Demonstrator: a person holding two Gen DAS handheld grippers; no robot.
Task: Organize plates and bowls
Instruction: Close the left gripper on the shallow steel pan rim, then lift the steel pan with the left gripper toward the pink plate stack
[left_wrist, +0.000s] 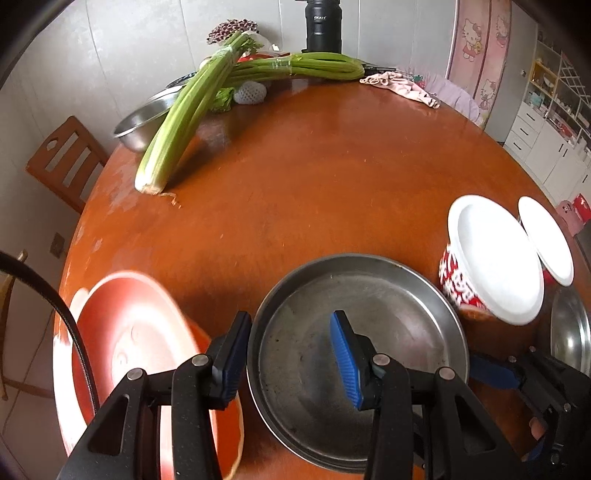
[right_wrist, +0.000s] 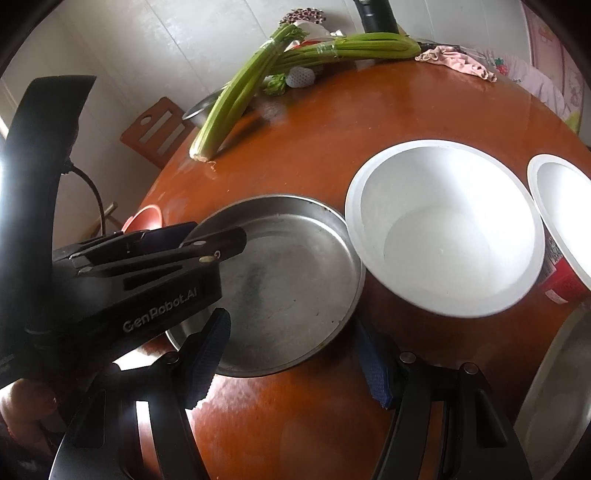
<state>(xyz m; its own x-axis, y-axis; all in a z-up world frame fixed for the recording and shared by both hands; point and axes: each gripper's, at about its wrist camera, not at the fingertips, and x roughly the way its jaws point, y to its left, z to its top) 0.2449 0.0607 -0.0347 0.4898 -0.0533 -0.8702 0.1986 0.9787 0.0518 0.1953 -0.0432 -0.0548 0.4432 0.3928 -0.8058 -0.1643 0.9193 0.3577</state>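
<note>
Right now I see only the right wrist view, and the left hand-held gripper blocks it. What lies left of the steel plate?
Observer: A red plate lies there, close beside the steel plate.
Operator: Does the left hand-held gripper pinch the rim?
Observer: No. The left hand-held gripper stands open astride the left rim, one side outside, one inside.
Operator: How does the nearer white bowl look outside?
Observer: The nearer white bowl has a red wall with white marks.
</note>
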